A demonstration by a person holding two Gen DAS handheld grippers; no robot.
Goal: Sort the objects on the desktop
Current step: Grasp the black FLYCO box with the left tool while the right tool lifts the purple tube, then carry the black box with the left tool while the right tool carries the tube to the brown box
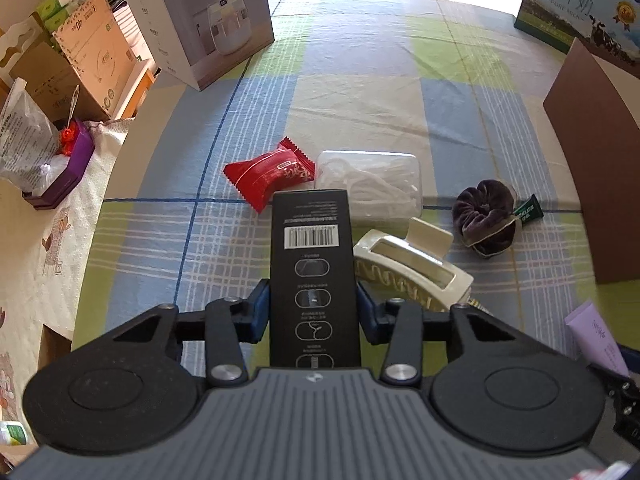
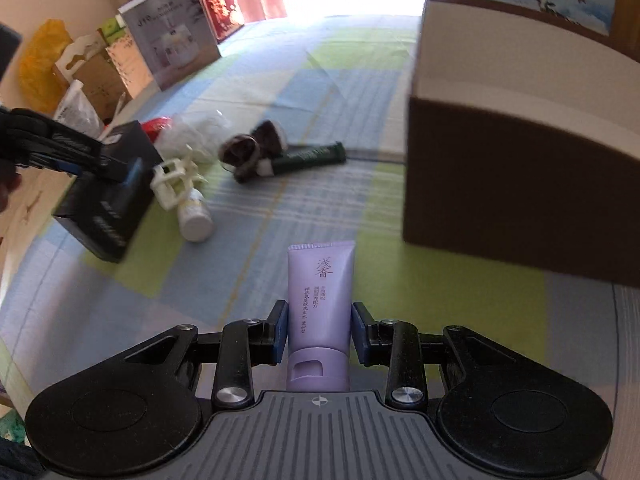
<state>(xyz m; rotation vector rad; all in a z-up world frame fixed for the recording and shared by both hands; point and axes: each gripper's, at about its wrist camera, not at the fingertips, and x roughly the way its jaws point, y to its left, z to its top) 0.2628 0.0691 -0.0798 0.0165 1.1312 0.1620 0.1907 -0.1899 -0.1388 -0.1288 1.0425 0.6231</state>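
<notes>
My left gripper [image 1: 314, 308] is shut on a tall black box [image 1: 312, 256] with a barcode, held above the checked tablecloth [image 1: 360, 92]. Behind it lie a red snack packet [image 1: 270, 174], a clear case of floss picks [image 1: 376, 184], a cream hair claw [image 1: 408, 268], a purple scrunchie [image 1: 486, 216] and a green tube [image 1: 528, 210]. My right gripper [image 2: 320, 328] is shut on a lilac tube [image 2: 320, 292], cap towards the camera. The right wrist view shows the left gripper [image 2: 120, 168] with the black box [image 2: 104, 208], the hair claw [image 2: 172, 180] and a white bottle [image 2: 196, 216].
An open brown box [image 2: 520, 160] stands at the right, close ahead of the right gripper. A humidifier box [image 1: 200, 20] and a milk carton [image 1: 580, 4] stand at the back. Cardboard boxes [image 1: 80, 68] and bags crowd the left beyond the table's edge.
</notes>
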